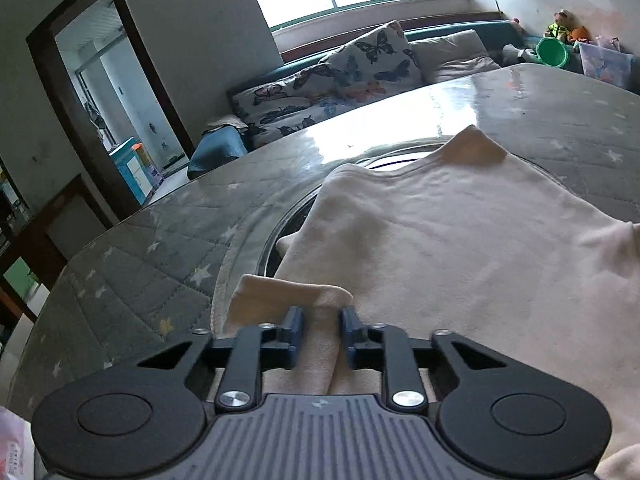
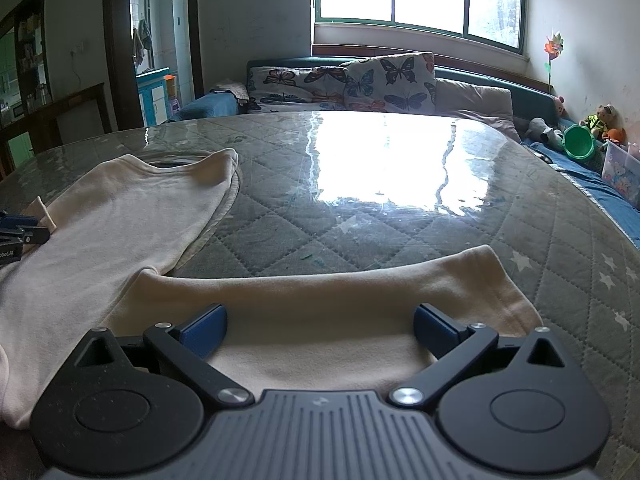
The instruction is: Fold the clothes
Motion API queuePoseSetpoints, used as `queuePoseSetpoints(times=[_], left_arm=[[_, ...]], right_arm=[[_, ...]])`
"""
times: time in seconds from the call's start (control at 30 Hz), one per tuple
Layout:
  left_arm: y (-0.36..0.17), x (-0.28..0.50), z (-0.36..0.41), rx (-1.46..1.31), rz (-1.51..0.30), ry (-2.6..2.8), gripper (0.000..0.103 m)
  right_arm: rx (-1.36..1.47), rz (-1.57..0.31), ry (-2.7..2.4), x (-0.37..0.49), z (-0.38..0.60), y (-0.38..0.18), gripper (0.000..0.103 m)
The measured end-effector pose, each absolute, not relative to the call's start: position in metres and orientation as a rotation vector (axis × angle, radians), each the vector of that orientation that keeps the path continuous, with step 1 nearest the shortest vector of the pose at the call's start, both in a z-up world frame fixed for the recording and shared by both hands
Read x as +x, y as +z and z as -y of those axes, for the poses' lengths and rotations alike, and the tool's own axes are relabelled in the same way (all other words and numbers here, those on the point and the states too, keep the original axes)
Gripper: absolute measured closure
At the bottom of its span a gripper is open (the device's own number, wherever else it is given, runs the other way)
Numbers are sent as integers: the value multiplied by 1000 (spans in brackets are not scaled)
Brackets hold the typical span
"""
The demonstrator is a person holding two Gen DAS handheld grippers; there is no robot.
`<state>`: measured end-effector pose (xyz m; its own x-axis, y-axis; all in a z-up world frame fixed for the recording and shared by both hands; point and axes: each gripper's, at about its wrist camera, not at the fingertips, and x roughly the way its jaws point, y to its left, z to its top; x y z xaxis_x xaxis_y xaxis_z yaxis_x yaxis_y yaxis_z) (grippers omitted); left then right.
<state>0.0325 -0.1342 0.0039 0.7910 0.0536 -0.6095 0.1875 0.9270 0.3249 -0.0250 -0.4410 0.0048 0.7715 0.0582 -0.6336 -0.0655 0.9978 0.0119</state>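
A cream long-sleeved top (image 1: 460, 240) (image 2: 132, 216) lies flat on the round table (image 1: 140, 260) (image 2: 400, 200), neckline towards the far side. My left gripper (image 1: 320, 320) is shut on a raised fold of the top's left sleeve (image 1: 288, 296), and its blue pads pinch the cloth between them. In the right wrist view that gripper (image 2: 16, 232) shows at the left edge, on the sleeve. My right gripper (image 2: 320, 328) stands wide open just over the other sleeve (image 2: 360, 292), which runs out to the right. Its blue fingers (image 2: 204, 332) press on nothing.
The table wears a grey quilted cover with stars under a glossy clear sheet. A dark round rim (image 1: 280, 232) shows beneath the top. Behind the table stands a sofa with butterfly cushions (image 2: 384, 80), a green bucket (image 2: 578, 142) and toys; a doorway (image 1: 104, 100) opens at the left.
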Motion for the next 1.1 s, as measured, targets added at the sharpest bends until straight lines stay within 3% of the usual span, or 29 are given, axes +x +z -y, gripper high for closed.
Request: queuePoseSetpoints(times=[0.17,0.7,1.1], left_arm=[[12,27,122,318,-648,-67,96],[70,-49,-23,78,-510,264,99],[36,-67,-75,211,-618,492,98]], right_arm=[[-11,-687,67,-25,442,5,2],[-14,-687,66,-25,441,6,2],[-17,-689,66,-25,441,6,1]])
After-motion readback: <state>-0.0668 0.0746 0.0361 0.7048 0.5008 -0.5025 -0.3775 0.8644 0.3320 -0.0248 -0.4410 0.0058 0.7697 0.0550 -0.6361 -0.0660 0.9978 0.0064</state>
